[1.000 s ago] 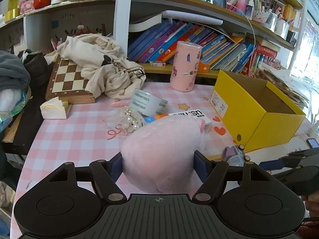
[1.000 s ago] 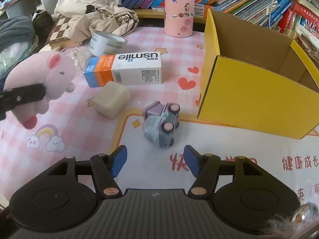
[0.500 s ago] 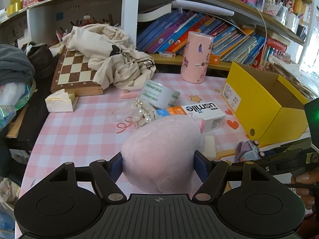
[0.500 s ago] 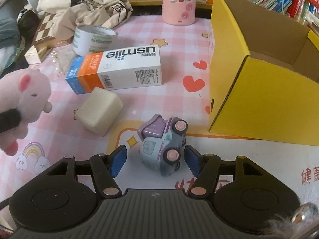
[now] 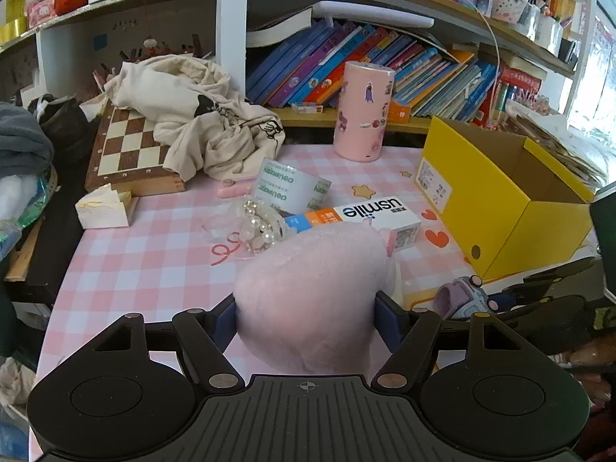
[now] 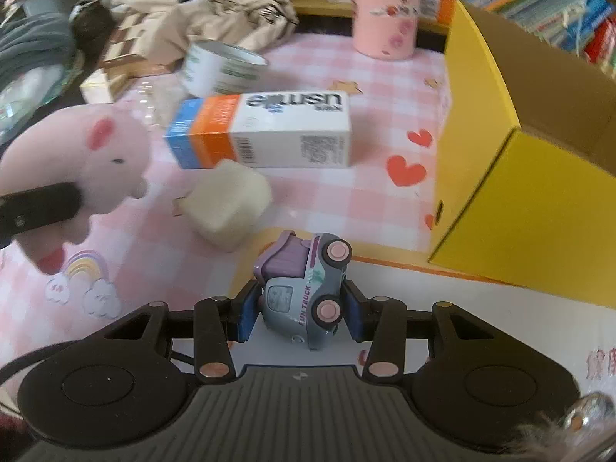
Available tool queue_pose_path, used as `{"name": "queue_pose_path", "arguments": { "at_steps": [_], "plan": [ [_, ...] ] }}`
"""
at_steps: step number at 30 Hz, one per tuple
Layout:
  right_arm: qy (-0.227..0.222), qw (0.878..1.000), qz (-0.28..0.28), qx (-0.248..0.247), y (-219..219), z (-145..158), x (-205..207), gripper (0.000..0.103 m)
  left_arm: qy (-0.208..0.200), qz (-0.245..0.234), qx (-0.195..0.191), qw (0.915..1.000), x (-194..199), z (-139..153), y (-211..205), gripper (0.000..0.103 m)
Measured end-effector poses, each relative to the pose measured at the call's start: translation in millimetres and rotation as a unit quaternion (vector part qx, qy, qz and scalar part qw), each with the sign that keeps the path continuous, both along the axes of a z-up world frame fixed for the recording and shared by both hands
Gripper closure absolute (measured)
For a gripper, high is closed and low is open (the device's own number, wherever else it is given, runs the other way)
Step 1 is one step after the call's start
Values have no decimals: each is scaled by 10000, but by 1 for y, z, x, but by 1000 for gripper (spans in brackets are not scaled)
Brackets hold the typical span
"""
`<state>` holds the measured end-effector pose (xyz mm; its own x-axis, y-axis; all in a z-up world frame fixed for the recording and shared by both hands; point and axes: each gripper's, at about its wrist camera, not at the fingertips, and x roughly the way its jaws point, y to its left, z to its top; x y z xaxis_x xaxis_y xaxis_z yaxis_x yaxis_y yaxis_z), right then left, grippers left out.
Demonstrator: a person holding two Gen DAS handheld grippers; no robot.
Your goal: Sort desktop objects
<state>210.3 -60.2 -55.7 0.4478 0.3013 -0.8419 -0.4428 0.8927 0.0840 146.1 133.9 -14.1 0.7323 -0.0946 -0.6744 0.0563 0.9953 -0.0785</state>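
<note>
My left gripper (image 5: 306, 317) is shut on a pink plush pig (image 5: 312, 296) and holds it above the pink checked tablecloth; the pig also shows at the left of the right wrist view (image 6: 84, 161). My right gripper (image 6: 300, 313) has closed on a small grey and purple toy truck (image 6: 304, 288) that lies on its side on a white mat; the truck also shows in the left wrist view (image 5: 462, 296). An open yellow cardboard box (image 6: 519, 177) stands just right of the truck and shows in the left wrist view too (image 5: 496, 200).
A white "usmile" carton (image 6: 265, 134), a cream foam block (image 6: 229, 204), a tape roll (image 6: 219, 65) and a pink cylinder (image 5: 364, 111) lie on the cloth. A chessboard (image 5: 127, 146) under a beige cloth (image 5: 200, 123) sits at the back left. Bookshelves line the back.
My right gripper moved forward to the toy truck and its fingers closed on both sides of it. My left gripper kept hold of the plush pig and shifted only slightly.
</note>
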Motion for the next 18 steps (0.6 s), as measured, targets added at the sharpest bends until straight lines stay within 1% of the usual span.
{"name": "queue_pose_path", "arguments": {
  "at_steps": [5,18],
  "plan": [
    [-112,9999,114,59,3,10,-14,61,-60,-27,-22,10000,-6,3,1,31],
    [-364,9992,-50,129,1,27,-46,61,-179,-273,-71,9994,-25,8,1,31]
  ]
}}
